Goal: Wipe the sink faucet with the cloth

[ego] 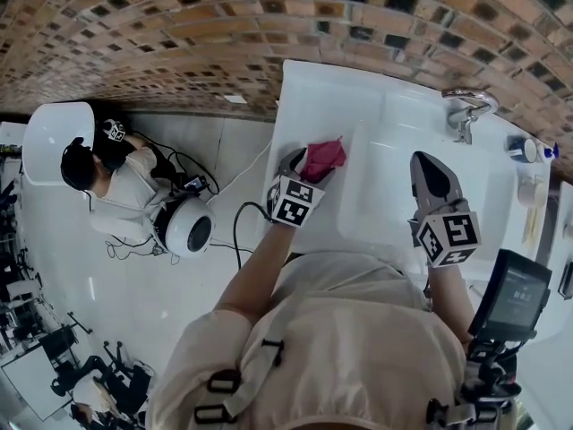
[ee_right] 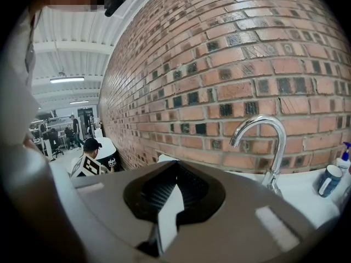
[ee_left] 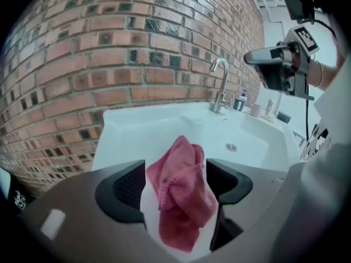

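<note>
A crumpled pink cloth (ego: pixel 324 157) (ee_left: pixel 184 196) lies on the left rim of the white sink (ego: pixel 313 97) (ee_left: pixel 137 130). My left gripper (ego: pixel 309 164) (ee_left: pixel 175 170) is open around it; the cloth sits loosely between the black pads (ee_left: pixel 126 188). The chrome gooseneck faucet (ego: pixel 466 107) (ee_left: pixel 221 86) (ee_right: pixel 270 147) stands at the back of the basin against the brick wall. My right gripper (ego: pixel 431 167) (ee_right: pixel 174 167) hovers over the basin's right side, aimed toward the faucet, shut with nothing in it.
A blue-capped bottle (ego: pixel 524 149) (ee_right: pixel 330 179) and small containers stand on the rim right of the faucet. A black device (ego: pixel 515 298) sits at the near right. A person (ego: pixel 116 182) sits on the floor to the left, beside a white round machine (ego: pixel 188 227).
</note>
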`<action>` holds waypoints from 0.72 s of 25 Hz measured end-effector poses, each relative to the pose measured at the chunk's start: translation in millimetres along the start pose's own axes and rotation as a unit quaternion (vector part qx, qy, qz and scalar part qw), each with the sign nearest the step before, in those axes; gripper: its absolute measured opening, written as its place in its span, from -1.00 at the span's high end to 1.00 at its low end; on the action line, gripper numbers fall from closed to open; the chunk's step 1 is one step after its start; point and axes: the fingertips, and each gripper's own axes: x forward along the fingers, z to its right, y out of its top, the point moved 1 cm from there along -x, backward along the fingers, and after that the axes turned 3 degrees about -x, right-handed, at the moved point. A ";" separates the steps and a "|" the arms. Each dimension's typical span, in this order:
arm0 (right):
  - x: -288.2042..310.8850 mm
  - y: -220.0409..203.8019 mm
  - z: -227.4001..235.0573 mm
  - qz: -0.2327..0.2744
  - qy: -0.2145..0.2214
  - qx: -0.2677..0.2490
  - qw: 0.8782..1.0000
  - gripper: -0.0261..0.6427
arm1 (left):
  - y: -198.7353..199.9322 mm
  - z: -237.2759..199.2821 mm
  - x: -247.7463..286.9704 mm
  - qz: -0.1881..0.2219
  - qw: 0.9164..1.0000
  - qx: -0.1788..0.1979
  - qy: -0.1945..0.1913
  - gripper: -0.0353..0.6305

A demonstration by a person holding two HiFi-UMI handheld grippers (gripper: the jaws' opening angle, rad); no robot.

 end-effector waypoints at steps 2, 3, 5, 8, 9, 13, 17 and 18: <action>-2.5 4.3 0.4 0.007 0.000 0.000 1.000 0.95 | 22.3 -2.1 -13.8 0.032 0.999 -0.009 0.007 -0.07; -3.9 7.5 0.8 0.012 -0.001 0.000 1.000 0.95 | 37.1 -1.5 -20.5 0.051 0.999 -0.015 0.007 -0.07; -7.4 15.0 1.3 0.021 -0.003 -0.003 1.000 0.95 | 72.8 3.8 -34.6 0.097 0.995 -0.020 0.000 0.00; -13.2 28.6 1.2 0.037 -0.001 -0.009 0.999 0.95 | 131.7 17.5 -58.8 0.170 0.985 -0.005 -0.007 0.27; -14.6 34.7 2.6 0.043 -0.002 -0.011 0.999 0.95 | 151.3 23.1 -65.6 0.193 0.981 0.002 -0.010 0.32; -22.9 65.7 17.7 0.081 -0.016 -0.020 0.996 0.95 | 219.0 52.3 -86.3 0.273 0.961 0.022 -0.042 0.88; -35.6 90.8 32.8 0.119 -0.034 -0.024 0.992 0.95 | 261.9 80.1 -99.3 0.313 0.947 0.047 -0.062 0.88; -38.0 93.2 33.9 0.123 -0.034 -0.026 0.992 0.95 | 267.8 85.6 -101.5 0.318 0.945 0.052 -0.065 0.88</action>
